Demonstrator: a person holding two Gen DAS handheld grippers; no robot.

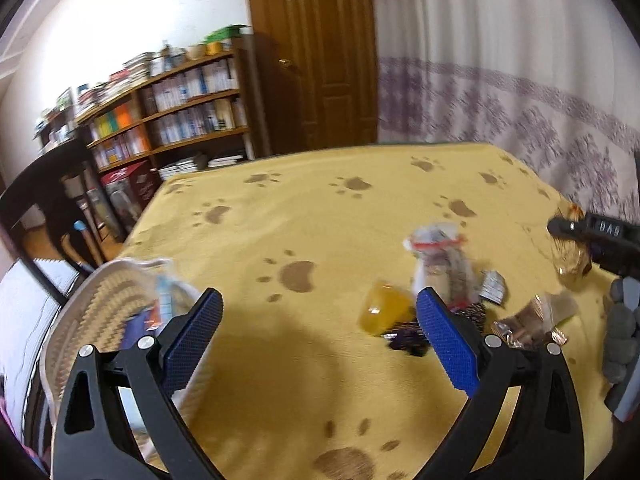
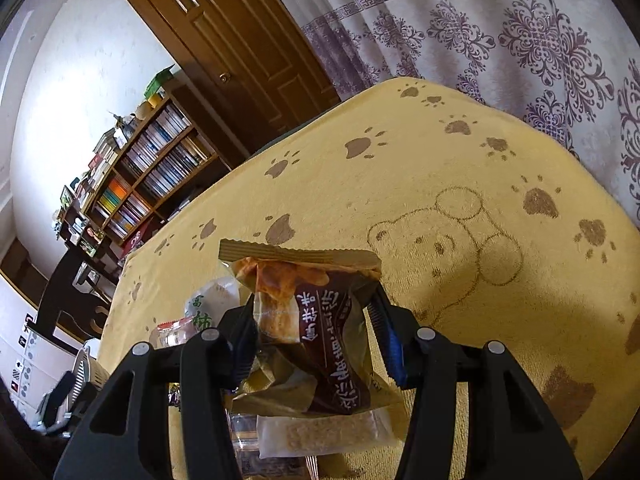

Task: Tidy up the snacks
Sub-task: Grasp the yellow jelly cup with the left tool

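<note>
The right gripper [image 2: 316, 336] is clamped on a brown and gold snack packet [image 2: 308, 320], both pads pressed into its sides, the crimped top edge pointing away from the camera. The packet is lifted off the yellow paw-print tablecloth [image 2: 460, 168]; under it lie a clear-wrapped cracker bar [image 2: 320, 432] and other loose wrappers. In the left wrist view the left gripper [image 1: 320, 316] hangs above the cloth with its jaws spread wide and nothing between them. A woven basket [image 1: 100, 300], already holding some items, stands at the near left. The remaining snack pile [image 1: 440, 280], including a yellow jelly cup [image 1: 382, 308], lies to the right of centre.

Judgement: the step in hand appears to be carrying the packet to the basket. The grip sits on crinkly film, so a steady squeeze is advised, with a level carry high enough to clear the pile. Release is best made low inside the rim, so the packet does not slide out.
</note>
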